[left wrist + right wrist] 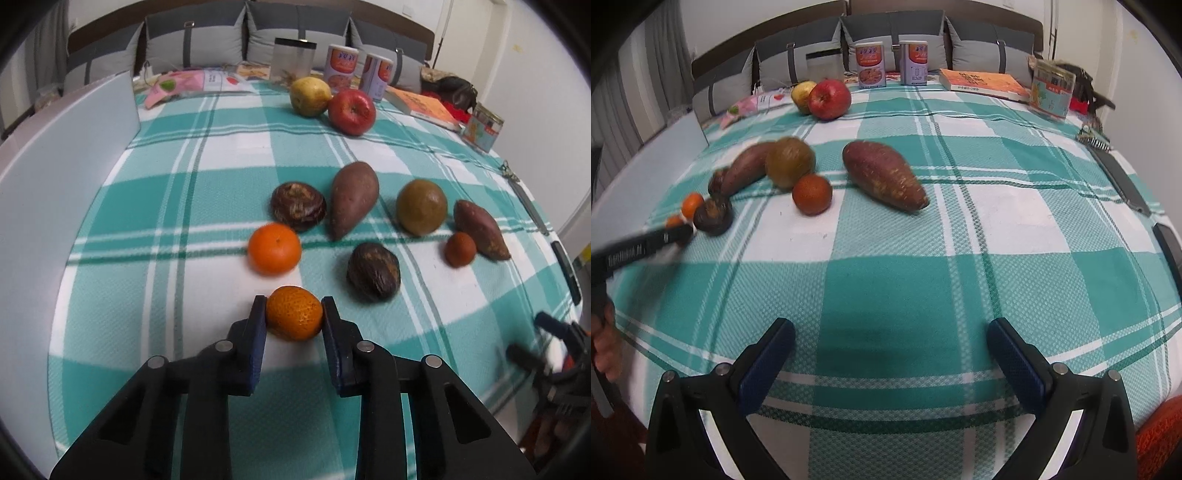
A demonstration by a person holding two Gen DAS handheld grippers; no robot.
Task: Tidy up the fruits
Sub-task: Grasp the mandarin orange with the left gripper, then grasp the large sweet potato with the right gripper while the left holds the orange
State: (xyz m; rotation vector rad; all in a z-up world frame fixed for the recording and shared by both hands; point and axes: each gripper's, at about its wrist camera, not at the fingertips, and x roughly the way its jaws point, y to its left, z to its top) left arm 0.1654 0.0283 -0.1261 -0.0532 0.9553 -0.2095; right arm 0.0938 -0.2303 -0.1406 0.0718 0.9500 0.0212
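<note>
Two black fingers of the left gripper (294,308) sit closest to the left wrist camera, and their blue pads press on both sides of a small bumpy orange (294,313). So the jaws are closed tight on the bumpy orange, which sits right between the tips and rests on the green and white checked cloth (166,206).

Everything else is told from that bumpy orange. Just behind it, a bit to the left, lies a smooth orange (274,248). Behind it to the right lies a dark brown nut-like fruit (373,271). Further back sit another dark brown fruit (298,206), a long sweet potato (352,199) and a round green-brown fruit (422,206). Far off to the right are a tiny reddish orange (460,249) and a second sweet potato (481,229). Way at the back a yellow pear (309,96) touches a red apple (352,111).

Over in the right wrist view, the right gripper (891,354) has its jaws wide apart with only cloth between them. It is well away from the bumpy orange, which shows only as a small orange bit at the left gripper's tip
</note>
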